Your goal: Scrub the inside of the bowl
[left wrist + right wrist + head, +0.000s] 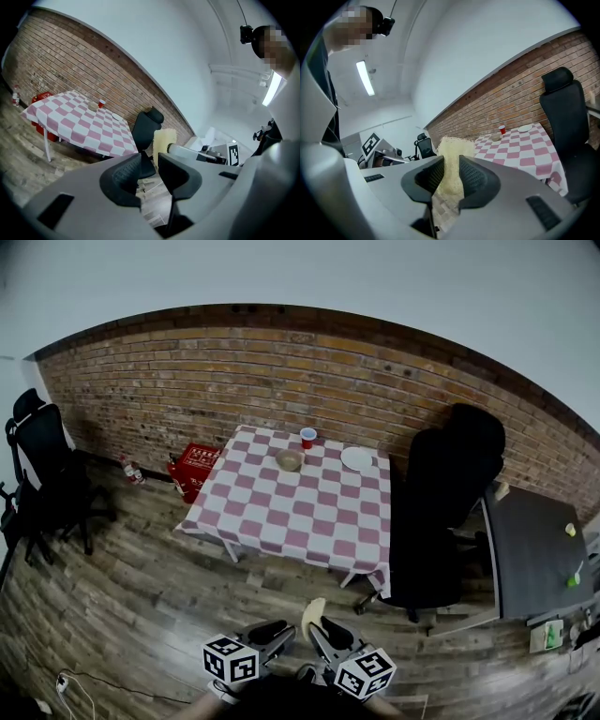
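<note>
Sponge (pixel 450 146) sits clamped in your right hand-held gripper (pixel 451 164), ready for scrubbing; your left hand-held gripper (pixel 150 161), narrowly parted, holds nothing. The bowl (pixel 289 459) waits on the table (pixel 300 517), far side, well apart from both.

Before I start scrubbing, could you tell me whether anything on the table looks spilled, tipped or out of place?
Nothing stands out. The bowl, red cup and plate sit upright and apart on the checked table, with no spill showing. The sponge is clamped in the right gripper.
</note>
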Tool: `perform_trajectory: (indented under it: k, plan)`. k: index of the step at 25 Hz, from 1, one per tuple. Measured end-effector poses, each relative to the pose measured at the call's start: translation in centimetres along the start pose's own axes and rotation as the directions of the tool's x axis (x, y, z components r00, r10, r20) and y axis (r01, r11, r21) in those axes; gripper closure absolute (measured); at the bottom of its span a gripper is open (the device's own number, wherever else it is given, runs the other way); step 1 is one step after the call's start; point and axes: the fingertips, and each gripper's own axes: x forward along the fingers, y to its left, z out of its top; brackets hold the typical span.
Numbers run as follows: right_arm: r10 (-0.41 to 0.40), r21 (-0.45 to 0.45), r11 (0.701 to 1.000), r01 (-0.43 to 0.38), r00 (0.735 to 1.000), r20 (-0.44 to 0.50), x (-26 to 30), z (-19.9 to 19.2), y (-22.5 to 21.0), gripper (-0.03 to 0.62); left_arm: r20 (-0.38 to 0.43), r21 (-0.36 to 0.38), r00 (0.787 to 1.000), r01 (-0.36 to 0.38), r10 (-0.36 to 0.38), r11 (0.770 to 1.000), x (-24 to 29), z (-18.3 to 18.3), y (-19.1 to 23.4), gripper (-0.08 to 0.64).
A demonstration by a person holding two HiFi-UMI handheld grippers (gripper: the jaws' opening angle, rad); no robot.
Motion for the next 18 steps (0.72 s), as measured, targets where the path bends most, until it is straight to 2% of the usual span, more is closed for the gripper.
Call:
perform_trajectory:
  k: [5, 11, 18]
  plan:
    - [0.013, 0.042, 0.999, -0.012, 1.0, -0.016, -1.7, -1.0, -2.3, 0.482, -0.015, -0.018, 1.0, -0.018, 0.018, 1.0, 2.0, -1.8, -1.3, 0.439]
    - [0.018, 0.075, 0.997, -0.015, 0.999, -0.04, -1.1, -1.4, -3.8, 0.482, -0.037, -0.069, 0.997, -0.064, 0.061, 0.996, 2.8, -2.3, 0.0, 0.439]
    - [-0.035, 0.082, 0.996, 0.039, 0.998, -0.046, 1.5, -0.2, -6.0, 0.482, -0.065, -0.079, 0.997, -0.035, 0.03, 0.996, 4.7, 0.1, 2.6, 0.439]
